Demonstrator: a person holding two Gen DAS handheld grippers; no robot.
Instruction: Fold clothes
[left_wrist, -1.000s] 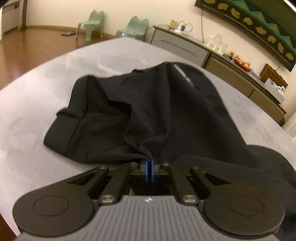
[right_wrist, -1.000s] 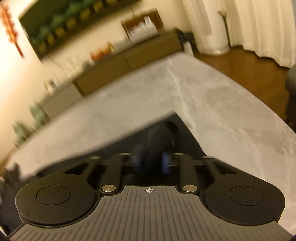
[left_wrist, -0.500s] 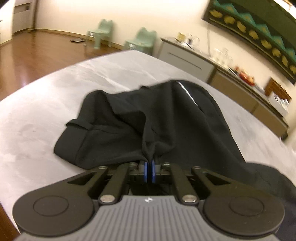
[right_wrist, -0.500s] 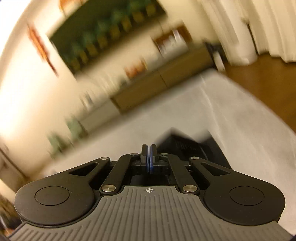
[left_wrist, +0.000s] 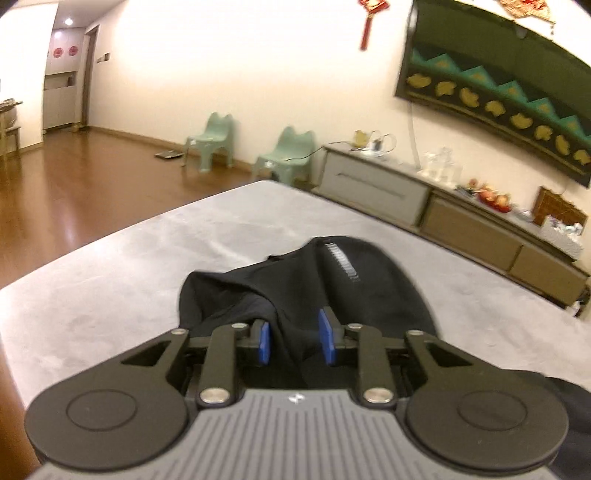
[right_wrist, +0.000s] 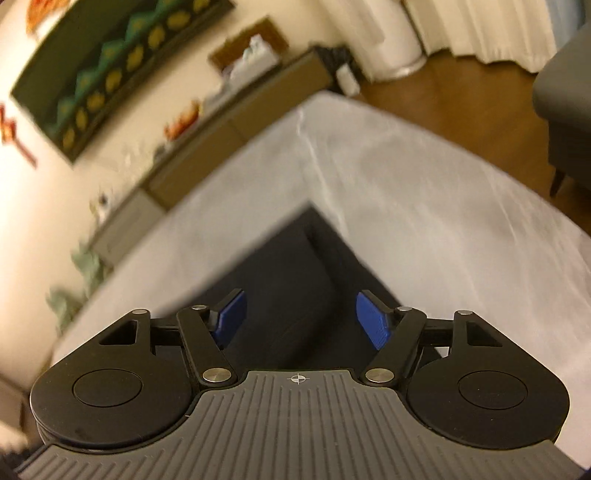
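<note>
on grey table (left_wrist: 110, 280), black garment (left_wrist: 369, 295), white print unreadable

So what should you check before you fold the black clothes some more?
1. Left gripper let go: ok, jaws just opened, blue pads off the cloth between them.
2. Right gripper let go: ok, jaws just opened wide.
3. Black fabric garment on the grey marbled table: ok.
4. Garment lying flat: not ok, bunched on the left.
5. Fold edges lined up: cannot tell, the right view is blurred.
</note>
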